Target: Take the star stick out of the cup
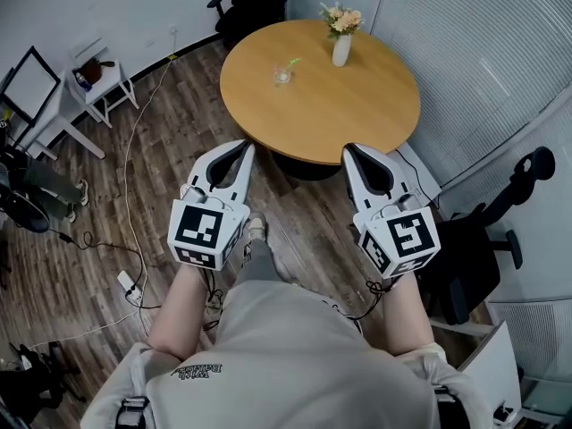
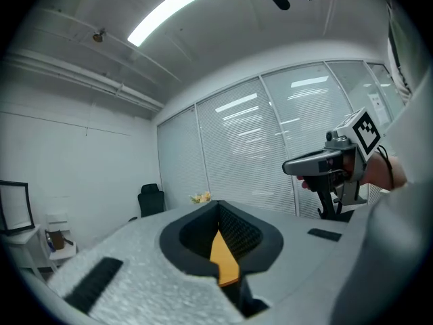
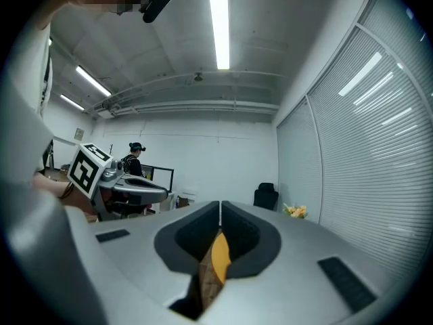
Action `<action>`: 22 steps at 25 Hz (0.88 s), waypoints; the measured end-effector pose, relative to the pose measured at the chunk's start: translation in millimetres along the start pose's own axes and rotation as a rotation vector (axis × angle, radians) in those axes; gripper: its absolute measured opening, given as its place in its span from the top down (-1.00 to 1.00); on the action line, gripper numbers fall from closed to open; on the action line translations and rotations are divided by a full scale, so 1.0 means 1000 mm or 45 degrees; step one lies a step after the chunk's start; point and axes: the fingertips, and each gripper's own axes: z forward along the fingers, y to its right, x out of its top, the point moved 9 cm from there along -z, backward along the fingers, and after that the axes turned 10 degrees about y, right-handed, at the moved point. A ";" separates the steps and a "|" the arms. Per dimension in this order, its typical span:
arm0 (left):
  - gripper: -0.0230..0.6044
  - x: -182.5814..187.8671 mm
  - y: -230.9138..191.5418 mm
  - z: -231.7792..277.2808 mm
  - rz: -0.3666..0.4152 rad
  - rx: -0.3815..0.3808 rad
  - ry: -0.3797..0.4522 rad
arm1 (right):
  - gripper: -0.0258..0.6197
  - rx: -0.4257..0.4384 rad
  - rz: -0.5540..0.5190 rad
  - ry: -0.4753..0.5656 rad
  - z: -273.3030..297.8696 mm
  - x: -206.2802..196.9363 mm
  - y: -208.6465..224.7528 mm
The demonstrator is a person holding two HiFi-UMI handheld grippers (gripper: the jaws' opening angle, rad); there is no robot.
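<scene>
Round wooden table (image 1: 357,105) ahead, cup (image 1: 282,77) holding star stick (image 1: 291,63) toward its far-left edge, well beyond left gripper (image 1: 241,150) and right gripper (image 1: 355,153), both pressed together, empty, likely pre-approach.

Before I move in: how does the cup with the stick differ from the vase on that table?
The cup is low and clear; the vase is taller and opaque white. The cup holds one green star stick, leaning; the vase holds a bunch of flowers. The vase stands nearer the far edge of the table. Both stand upright, apart from each other.
</scene>
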 end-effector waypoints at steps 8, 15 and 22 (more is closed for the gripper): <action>0.86 -0.013 -0.031 0.023 -0.039 0.027 0.024 | 0.82 0.015 -0.016 0.003 0.037 -0.006 0.011; 0.86 -0.029 -0.055 0.056 -0.056 0.004 0.000 | 0.82 -0.009 -0.008 -0.026 0.068 -0.021 0.027; 0.86 -0.042 -0.085 0.098 -0.065 -0.059 -0.017 | 0.82 -0.046 0.000 -0.047 0.113 -0.032 0.046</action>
